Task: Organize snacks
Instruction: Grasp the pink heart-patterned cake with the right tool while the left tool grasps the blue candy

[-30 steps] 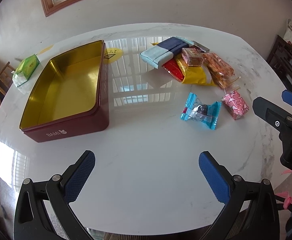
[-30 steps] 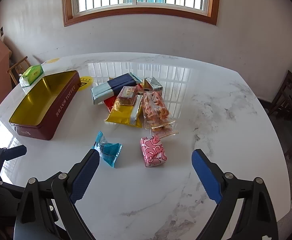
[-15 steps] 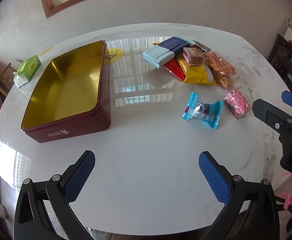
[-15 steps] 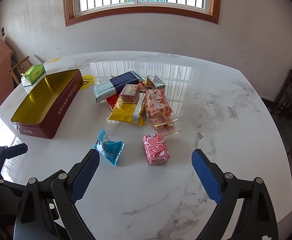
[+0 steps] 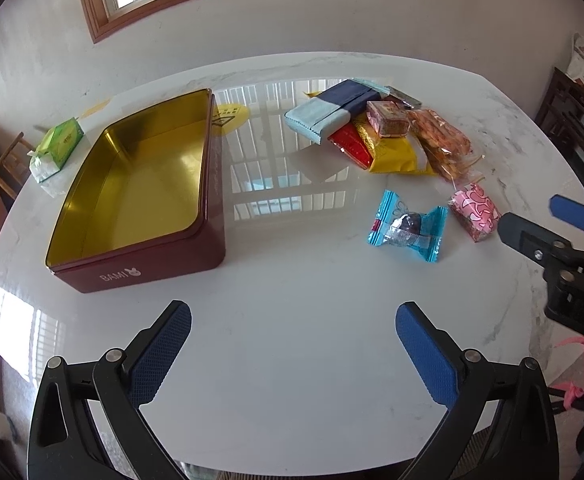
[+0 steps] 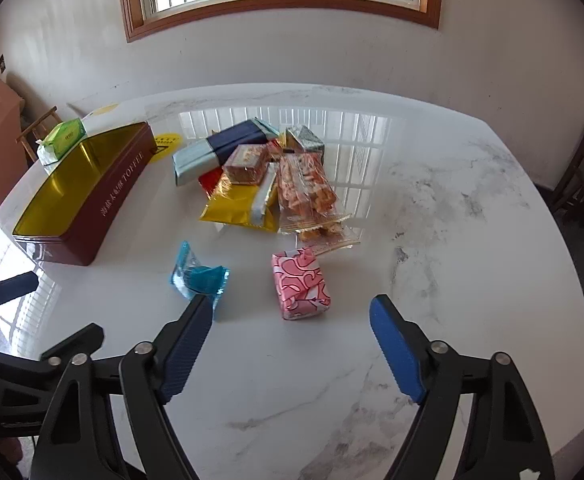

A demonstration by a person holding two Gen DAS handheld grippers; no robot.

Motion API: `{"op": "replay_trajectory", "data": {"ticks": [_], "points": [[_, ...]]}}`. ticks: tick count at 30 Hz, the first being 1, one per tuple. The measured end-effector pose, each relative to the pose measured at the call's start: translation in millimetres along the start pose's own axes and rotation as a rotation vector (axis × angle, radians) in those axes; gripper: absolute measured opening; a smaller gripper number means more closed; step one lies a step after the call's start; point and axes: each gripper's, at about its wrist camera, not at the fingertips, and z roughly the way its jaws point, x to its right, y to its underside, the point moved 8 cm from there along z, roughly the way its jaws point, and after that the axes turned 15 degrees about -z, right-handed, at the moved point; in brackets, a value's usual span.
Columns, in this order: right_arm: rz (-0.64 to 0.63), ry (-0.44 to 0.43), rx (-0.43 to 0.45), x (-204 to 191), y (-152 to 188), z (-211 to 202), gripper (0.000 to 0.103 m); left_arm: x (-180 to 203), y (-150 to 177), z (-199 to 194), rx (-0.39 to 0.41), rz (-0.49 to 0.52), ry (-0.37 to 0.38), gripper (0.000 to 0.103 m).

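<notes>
My right gripper (image 6: pixel 289 338) hangs spread wide over the marble desk (image 6: pixel 452 216), with the pink patterned candy (image 6: pixel 300 283) lying just beyond its fingertips and the blue-wrapped candy (image 6: pixel 197 276) beside its left finger. My left gripper (image 5: pixel 292 340) is also spread, holding nothing, near the maroon toffee tin (image 5: pixel 139 268), which sits open on the left. The remaining snack packets (image 6: pixel 251 168) are heaped farther back, mid-desk. A green tissue pack (image 5: pixel 57 144) lies far left.
</notes>
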Motion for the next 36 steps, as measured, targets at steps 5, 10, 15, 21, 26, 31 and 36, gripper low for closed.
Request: {"op": "replay_trajectory", "data": {"ticks": [5, 10, 15, 21, 26, 31, 36], "points": [[-0.028, -0.004, -0.013, 5.8, 2.1, 14.8, 0.074, 4.1, 0.1, 5.6, -0.023, 0.004, 0.009, 0.088], [-0.046, -0.018, -0.031, 9.5, 4.2, 33.7, 0.062, 9.4, 0.8, 11.6, -0.042, 0.01, 0.015, 0.084], [-0.032, -0.047, -0.032, 13.8, 2.7, 46.5, 0.05, 12.4, -0.9, 16.7, -0.076, -0.008, 0.043, 0.084], [-0.002, -0.111, -0.01, 16.5, 3.6, 54.0, 0.028, 20.2, -1.8, 23.1, -0.108, -0.002, 0.047, 0.084], [0.021, -0.075, 0.003, 33.8, 7.9, 54.0, 0.028, 30.6, -3.2, 29.7, -0.148, -0.005, 0.064, 0.084], [0.053, -0.025, 0.007, 59.7, 12.8, 55.9, 0.028, 38.9, -8.1, 33.5, -0.183, -0.027, 0.087, 0.084], [0.093, 0.005, -0.009, 90.5, 12.6, 68.7, 0.028, 43.1, -12.0, 36.7, -0.241, -0.08, 0.126, 0.084]]}}
